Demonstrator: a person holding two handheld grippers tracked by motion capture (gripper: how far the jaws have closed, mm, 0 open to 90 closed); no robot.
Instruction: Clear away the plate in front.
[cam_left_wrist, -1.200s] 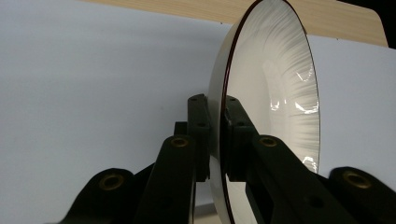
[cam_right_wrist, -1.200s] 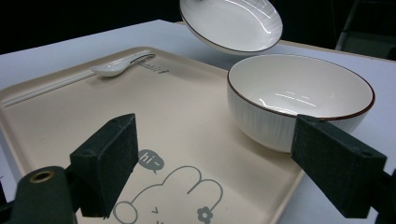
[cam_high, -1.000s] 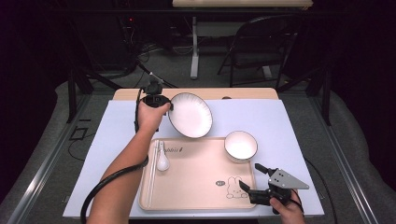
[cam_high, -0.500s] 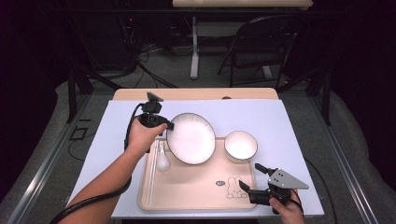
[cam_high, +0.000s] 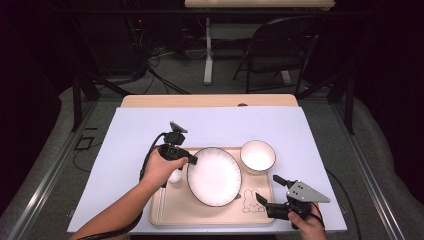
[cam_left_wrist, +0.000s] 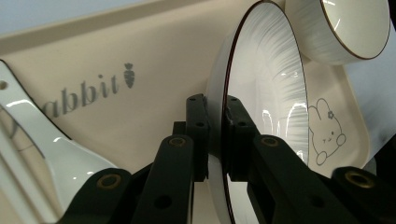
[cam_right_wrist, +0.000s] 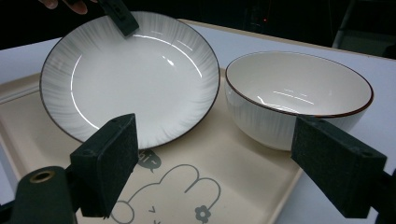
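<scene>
- Black foam pads of the right gripper (cam_high: 266, 193) stand wide apart with nothing between them, near the tray's front right corner beside the printed rabbit (cam_high: 248, 201).
- Beige tray (cam_high: 220, 216) lies flat on the white table cover (cam_high: 320, 135), its long side running left to right.
- White plate (cam_high: 214, 176) with a dark rim sits over the tray's middle, tilted: its left edge is raised and its right edge dips toward the tray, so its face turns up and to the right.
- Left gripper (cam_left_wrist: 215, 135) pinches the plate's left rim, jaws nearly closed with one pad on each face of the rim.
- White spoon (cam_left_wrist: 51, 144) lies on the tray just left of the plate, under the left hand (cam_high: 159, 170).
- White bowl (cam_high: 257, 156) stands upright just beside the plate's far right edge, at the tray's far right corner.
</scene>
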